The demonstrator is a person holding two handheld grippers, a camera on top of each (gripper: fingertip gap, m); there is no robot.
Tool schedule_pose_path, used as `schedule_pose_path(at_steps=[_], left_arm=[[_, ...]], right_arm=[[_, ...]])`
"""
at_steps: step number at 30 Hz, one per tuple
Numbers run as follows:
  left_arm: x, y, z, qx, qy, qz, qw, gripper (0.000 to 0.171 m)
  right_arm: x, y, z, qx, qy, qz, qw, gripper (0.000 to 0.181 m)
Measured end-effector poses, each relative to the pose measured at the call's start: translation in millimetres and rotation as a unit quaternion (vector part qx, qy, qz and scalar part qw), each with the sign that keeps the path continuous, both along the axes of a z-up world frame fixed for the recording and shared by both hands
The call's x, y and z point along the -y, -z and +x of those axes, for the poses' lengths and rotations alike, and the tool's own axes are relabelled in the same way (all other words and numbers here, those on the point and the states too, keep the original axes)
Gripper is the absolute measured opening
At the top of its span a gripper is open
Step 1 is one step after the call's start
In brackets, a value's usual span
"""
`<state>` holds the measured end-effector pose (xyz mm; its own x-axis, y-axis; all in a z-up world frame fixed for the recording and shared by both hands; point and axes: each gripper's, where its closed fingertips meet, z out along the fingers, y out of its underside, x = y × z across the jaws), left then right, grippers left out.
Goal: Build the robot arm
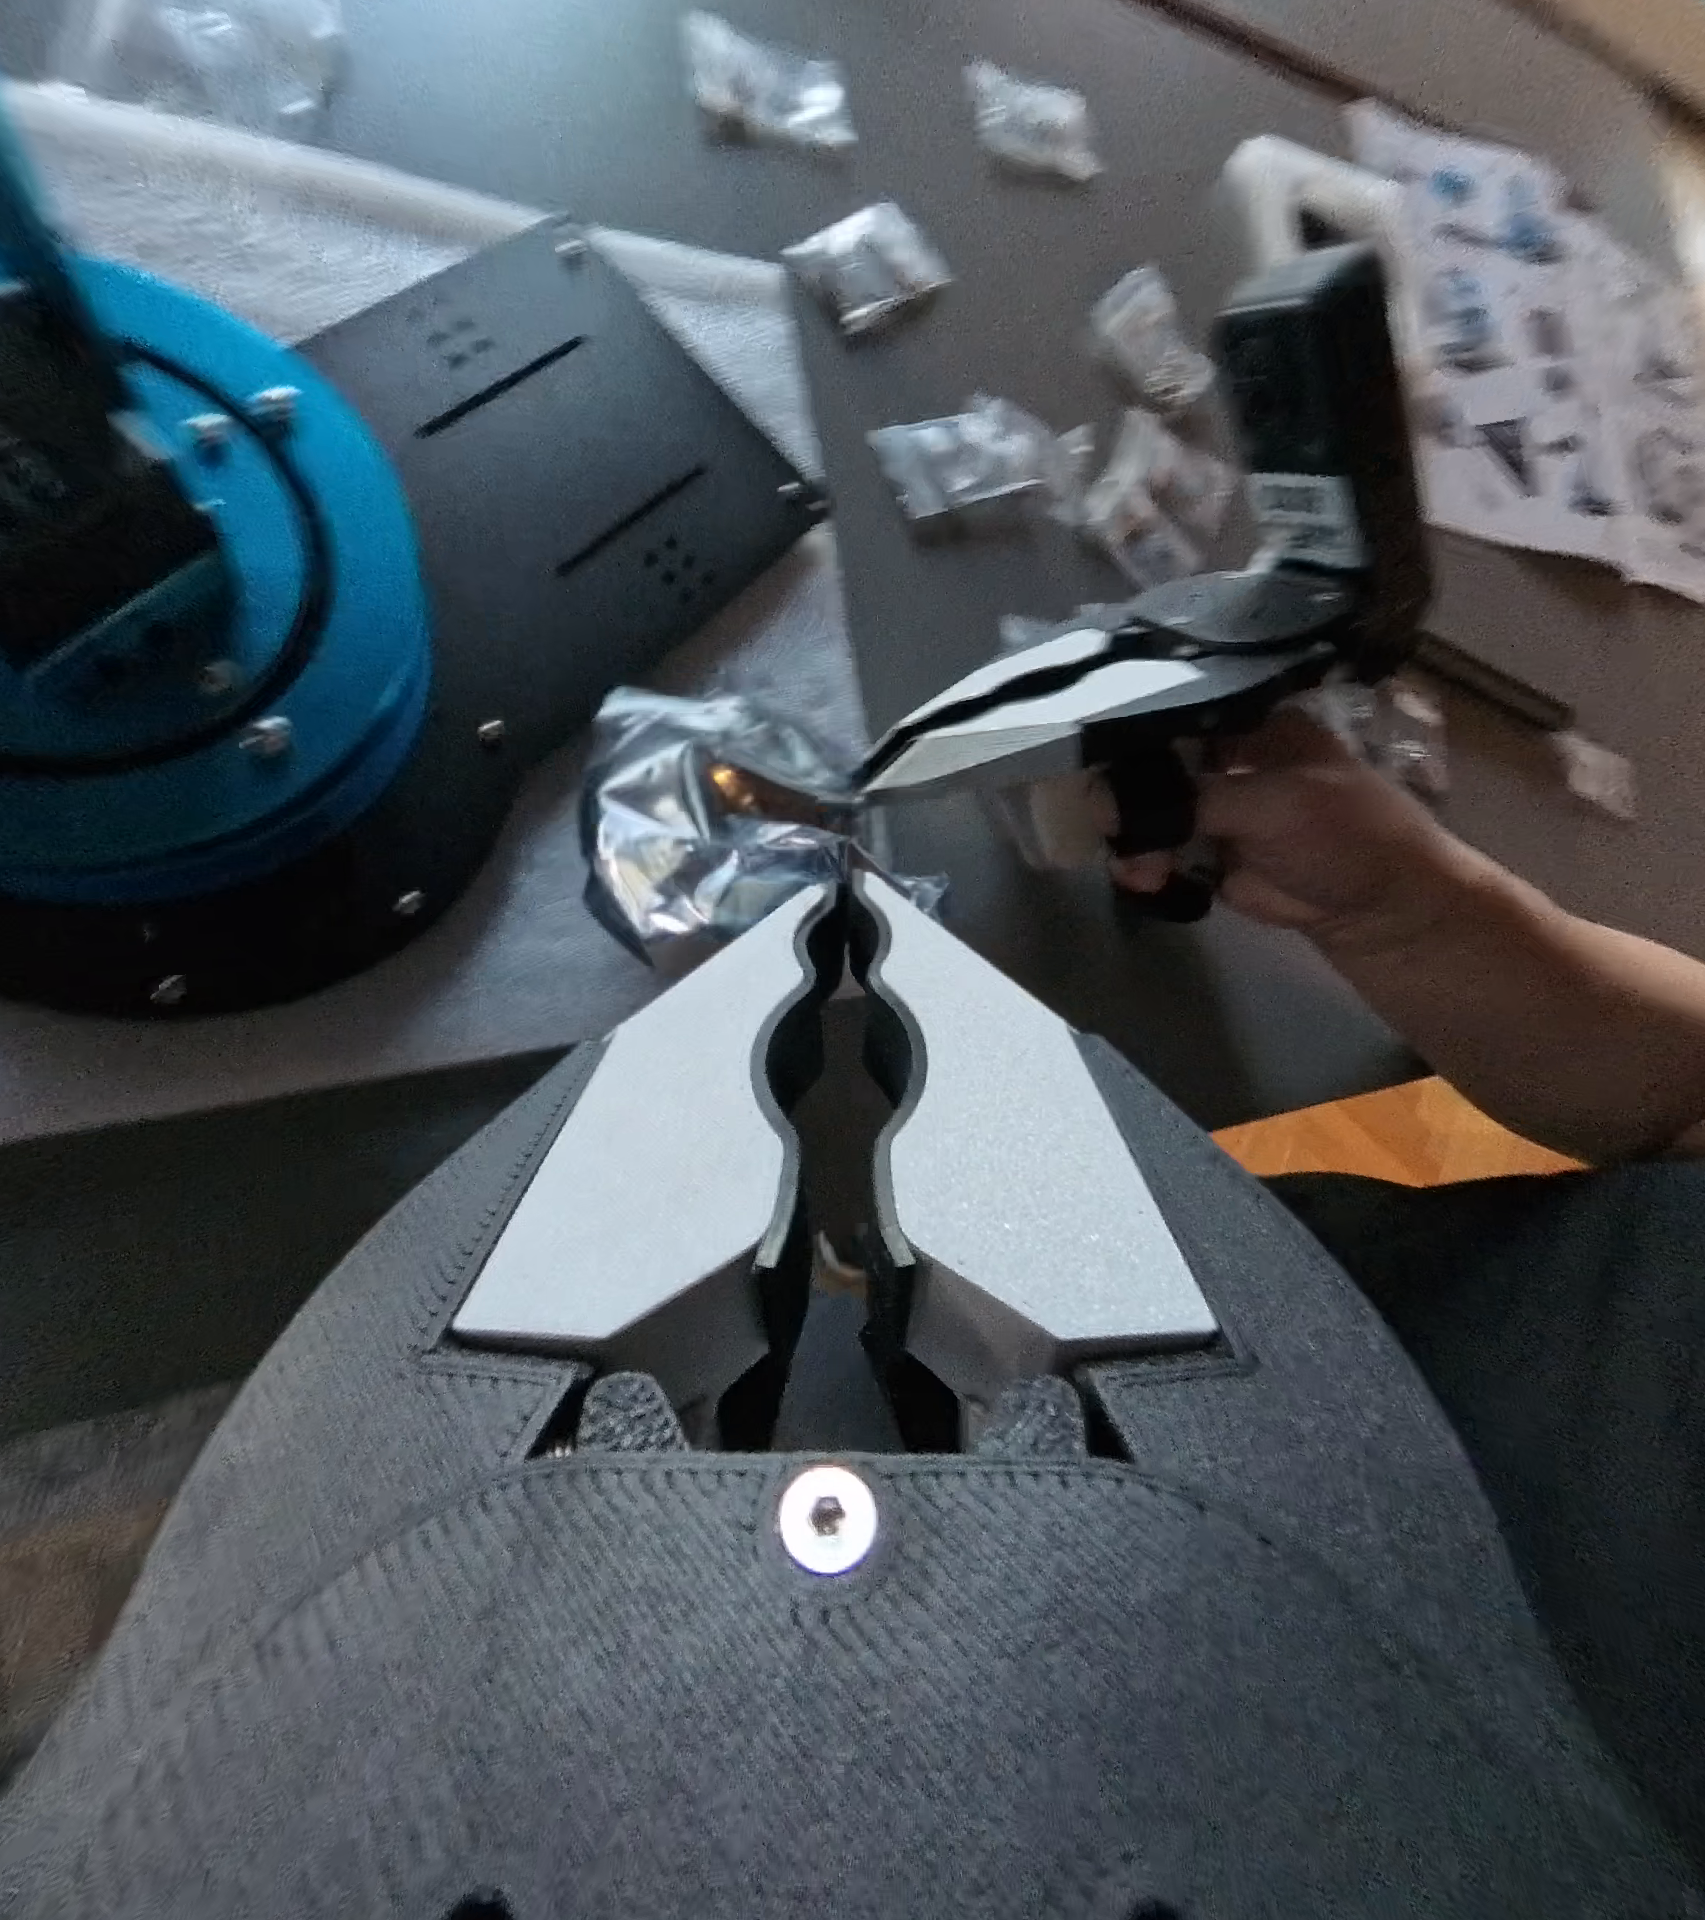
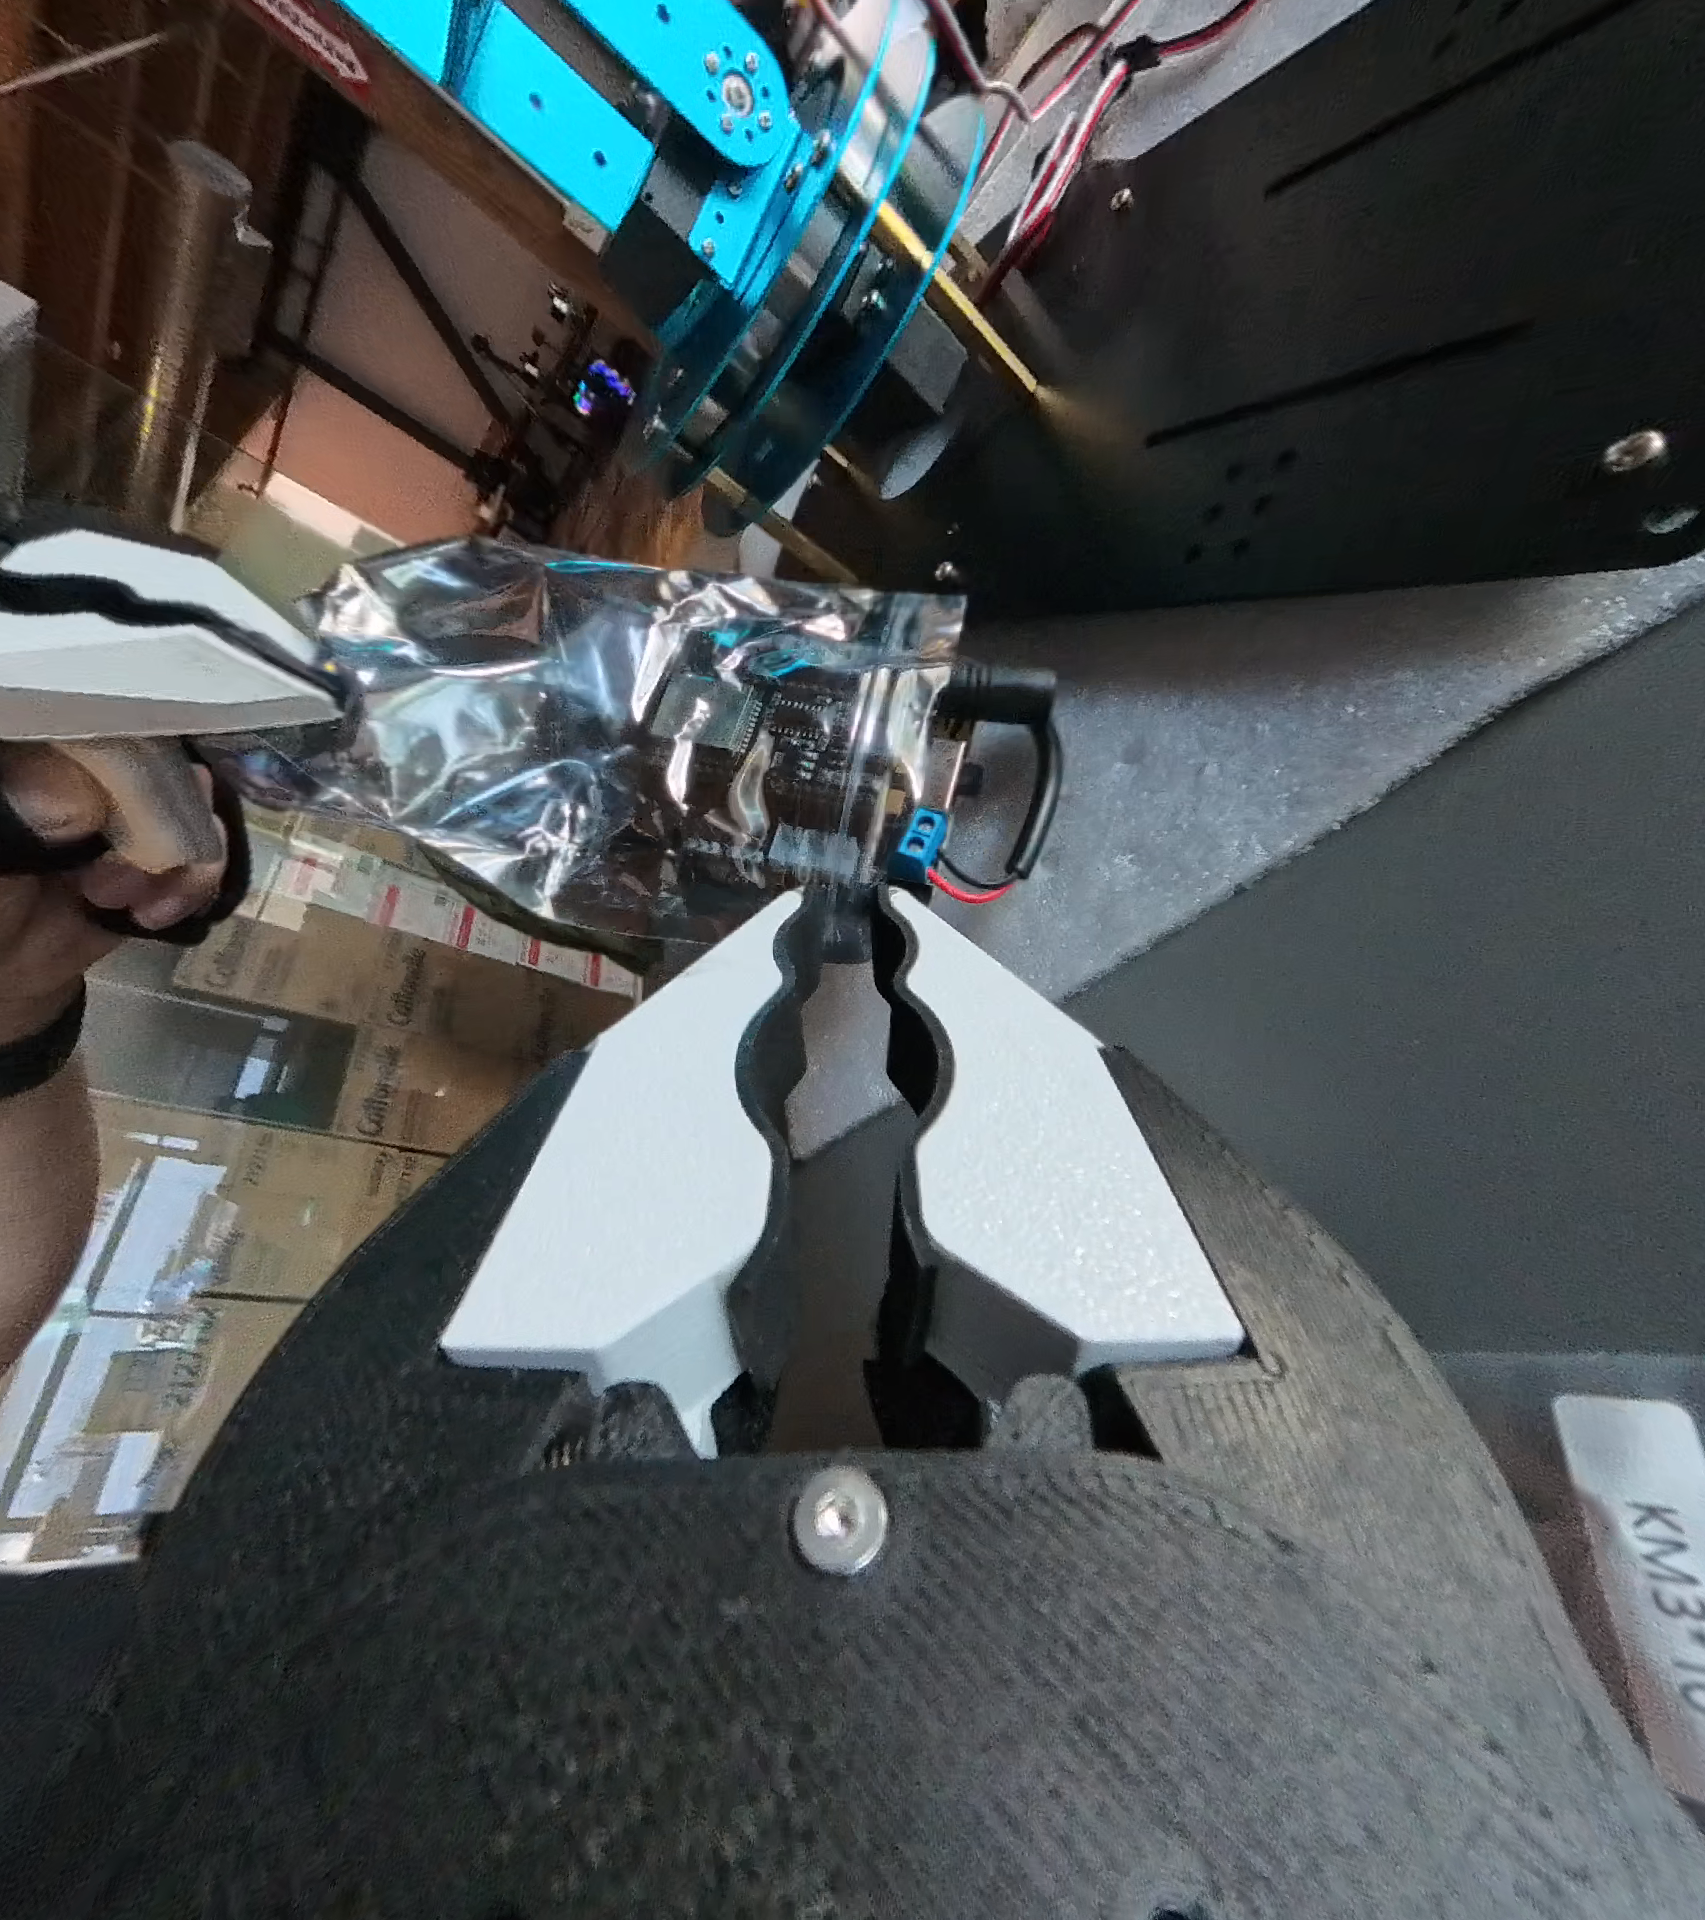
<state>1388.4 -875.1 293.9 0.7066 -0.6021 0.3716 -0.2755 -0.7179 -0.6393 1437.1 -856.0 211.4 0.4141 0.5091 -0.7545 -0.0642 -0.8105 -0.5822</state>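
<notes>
two tongs pinching one shiny bag between them

nearest in the left wrist view, the left tongs (image 1: 843,894) are closed, tips pinched on a crumpled edge of the silvery anti-static bag (image 1: 713,821). the right tongs (image 2: 843,909) are likewise closed down on the bag's opposite edge, just beside where the circuit board (image 2: 786,738) sits inside it. the bag hangs between the two, apparently raised a little above the dark table (image 1: 1087,956) in front of the person

the bag reads as thin, crinkly film, light and slippery, so i judge a grip holds best on a flat margin or seam, clear of the board. the board is stiff but delicate: a blue screw terminal (image 2: 931,831), a black plug (image 2: 999,691) and thin red and black wires (image 2: 993,883) poke out of the open end, and these could snag or bend if squeezed

beyond the bag stands a blue round turntable base (image 1: 235,644) bolted on a black slotted plate (image 1: 557,488), part of a blue arm kit. farther off, small clear packets of hardware (image 1: 869,265) lie scattered, and a printed sheet of diagrams (image 1: 1554,343) lies at the far edge

writing: a white label on a packet (image 2: 1679,1621) at the right wrist view's corner carries printed characters; cardboard boxes (image 2: 328,1039) behind bear print too blurred to make out
</notes>
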Motion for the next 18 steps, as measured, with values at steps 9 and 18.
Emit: schedule_pose_path(at_steps=[9, 18], left_arm=[[4.0, 15.9, -10.4, 0.002, -0.004, -0.015, 1.000, 0.000], [1.5, 17.0, -8.1, -0.029, 0.007, 0.019, 0.999, 0.000]], right_arm=[[-0.7, 1.8, 5.1, 0.017, 0.011, 0.023, 1.000, 0.007], [-0.3, -3.0, 16.8, 0.033, 0.020, 0.049, 0.998, 0.006]])
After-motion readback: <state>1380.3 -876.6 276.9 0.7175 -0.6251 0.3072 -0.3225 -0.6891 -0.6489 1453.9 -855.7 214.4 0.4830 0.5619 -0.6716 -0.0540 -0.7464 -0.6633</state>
